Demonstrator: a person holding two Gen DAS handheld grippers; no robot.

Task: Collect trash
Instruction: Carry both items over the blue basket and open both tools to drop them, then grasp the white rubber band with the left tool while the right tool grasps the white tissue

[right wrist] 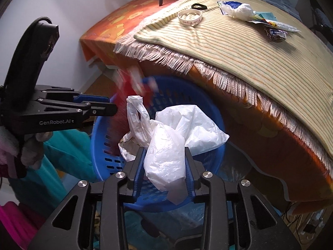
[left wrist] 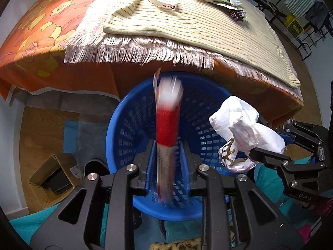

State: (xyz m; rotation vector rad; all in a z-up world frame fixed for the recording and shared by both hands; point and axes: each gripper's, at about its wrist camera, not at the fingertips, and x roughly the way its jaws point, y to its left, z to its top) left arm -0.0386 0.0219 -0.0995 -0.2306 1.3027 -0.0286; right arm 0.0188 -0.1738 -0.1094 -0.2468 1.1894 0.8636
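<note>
Jaws of the left gripper (left wrist: 166, 158) are seen apart, a blurred red-and-white wrapper (left wrist: 167, 120) between them above the blue basket (left wrist: 129, 125). Jaws of the right gripper (right wrist: 164, 166) are clamped on a white plastic bag (right wrist: 166, 145) over that basket. "GenRobot.AI" is read on the left gripper. A white wristband (right wrist: 189, 17) and further wrappers (right wrist: 249, 14) are noted on the bench beyond the basket.

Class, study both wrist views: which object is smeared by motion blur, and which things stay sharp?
Left wrist view: the red-and-white wrapper is streaked, while the blue basket and left gripper stay crisp. Right wrist view: the same wrapper smears; the white plastic bag is sharp.
</note>
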